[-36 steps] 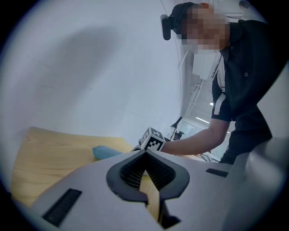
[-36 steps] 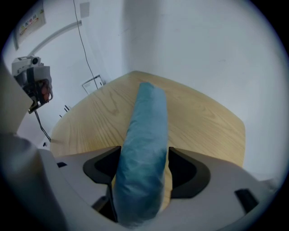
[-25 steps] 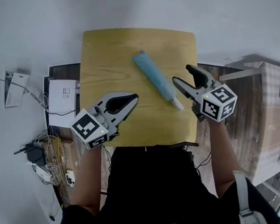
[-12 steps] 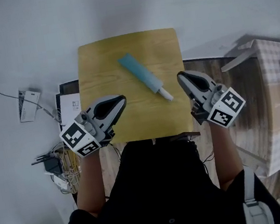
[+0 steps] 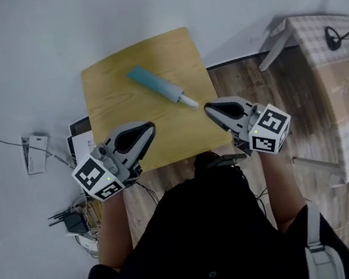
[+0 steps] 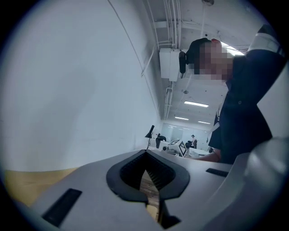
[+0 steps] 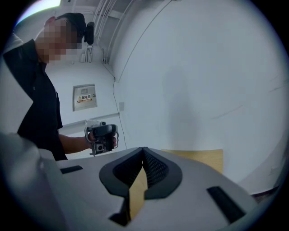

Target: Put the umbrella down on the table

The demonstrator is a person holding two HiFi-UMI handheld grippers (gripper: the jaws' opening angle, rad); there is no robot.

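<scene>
Just beyond the right gripper [image 5: 211, 108], the umbrella [image 5: 156, 87] lies on the table [image 5: 114, 89].

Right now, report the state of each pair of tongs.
Left tongs: closed, holding nothing.
Right tongs: closed, holding nothing; the umbrella lies on the table.

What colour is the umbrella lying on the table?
The umbrella is light teal-blue, with a whitish tip at one end. It shows best in the head view.
</scene>
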